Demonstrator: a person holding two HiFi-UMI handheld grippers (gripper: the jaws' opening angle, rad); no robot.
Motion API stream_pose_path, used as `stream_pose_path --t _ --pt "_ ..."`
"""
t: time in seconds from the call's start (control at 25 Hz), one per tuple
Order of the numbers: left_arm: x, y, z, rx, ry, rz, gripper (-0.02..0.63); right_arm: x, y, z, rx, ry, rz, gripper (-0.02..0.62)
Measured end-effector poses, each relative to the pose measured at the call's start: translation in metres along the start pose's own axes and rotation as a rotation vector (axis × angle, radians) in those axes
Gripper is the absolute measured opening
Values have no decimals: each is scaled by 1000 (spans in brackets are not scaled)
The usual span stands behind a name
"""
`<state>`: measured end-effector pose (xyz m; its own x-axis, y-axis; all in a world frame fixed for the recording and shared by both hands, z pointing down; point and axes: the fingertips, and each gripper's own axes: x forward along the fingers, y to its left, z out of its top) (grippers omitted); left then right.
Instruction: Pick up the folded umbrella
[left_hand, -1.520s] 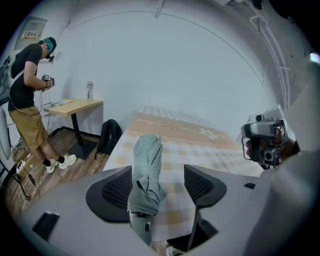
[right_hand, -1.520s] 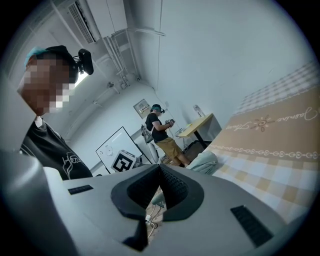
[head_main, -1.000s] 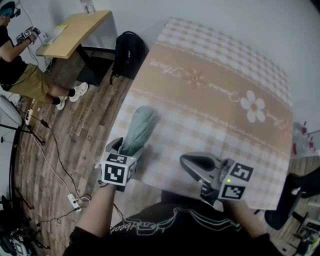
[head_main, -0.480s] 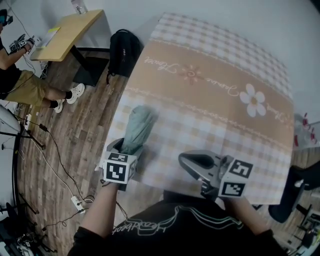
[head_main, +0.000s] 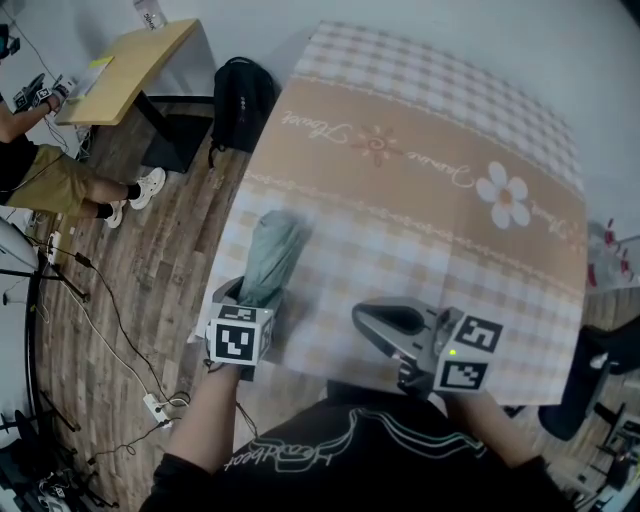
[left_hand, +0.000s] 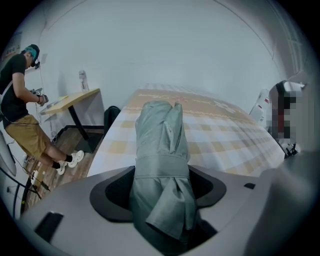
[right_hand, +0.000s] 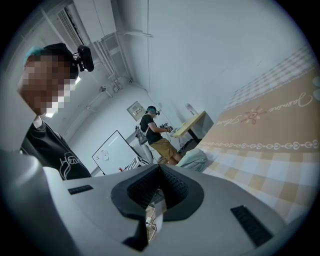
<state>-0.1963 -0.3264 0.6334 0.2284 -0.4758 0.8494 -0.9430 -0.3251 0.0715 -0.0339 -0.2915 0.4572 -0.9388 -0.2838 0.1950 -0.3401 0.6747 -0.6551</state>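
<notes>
Closing left gripper (head_main: 250, 296) around near end of folded umbrella (head_main: 270, 250), lying flat by left edge of checked tablecloth (head_main: 420, 200). Holding right gripper (head_main: 372, 320) pinched together, empty, above near edge.

A plain white wall (head_main: 450, 30) runs behind a table under a checked beige cloth (head_main: 420, 200) with flower prints and script lettering. The floor (head_main: 130, 260) is brown wood plank. Off to one side a light wooden desk (head_main: 125, 70) on dark legs stands against the wall, a bottle (head_main: 150, 14) on its far end. A black backpack (head_main: 240, 105) leans on the floor between desk and table. A person (head_main: 30, 150) in tan shorts is at the desk. Black cables (head_main: 100, 300) trail over the planks to a white power strip (head_main: 155, 408). Further back a whiteboard (right_hand: 111, 150) stands under bright, even light.
</notes>
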Motion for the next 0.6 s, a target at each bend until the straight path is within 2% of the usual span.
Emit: stream_pose_path --t 0.24,0.6 --pt "-1 -1 0 11 6 3 278 -7 -6 -9 53 -3 -14 11" --pt "-3 -1 1 2 7 8 262 -15 -4 -15 64 -9 -29 11"
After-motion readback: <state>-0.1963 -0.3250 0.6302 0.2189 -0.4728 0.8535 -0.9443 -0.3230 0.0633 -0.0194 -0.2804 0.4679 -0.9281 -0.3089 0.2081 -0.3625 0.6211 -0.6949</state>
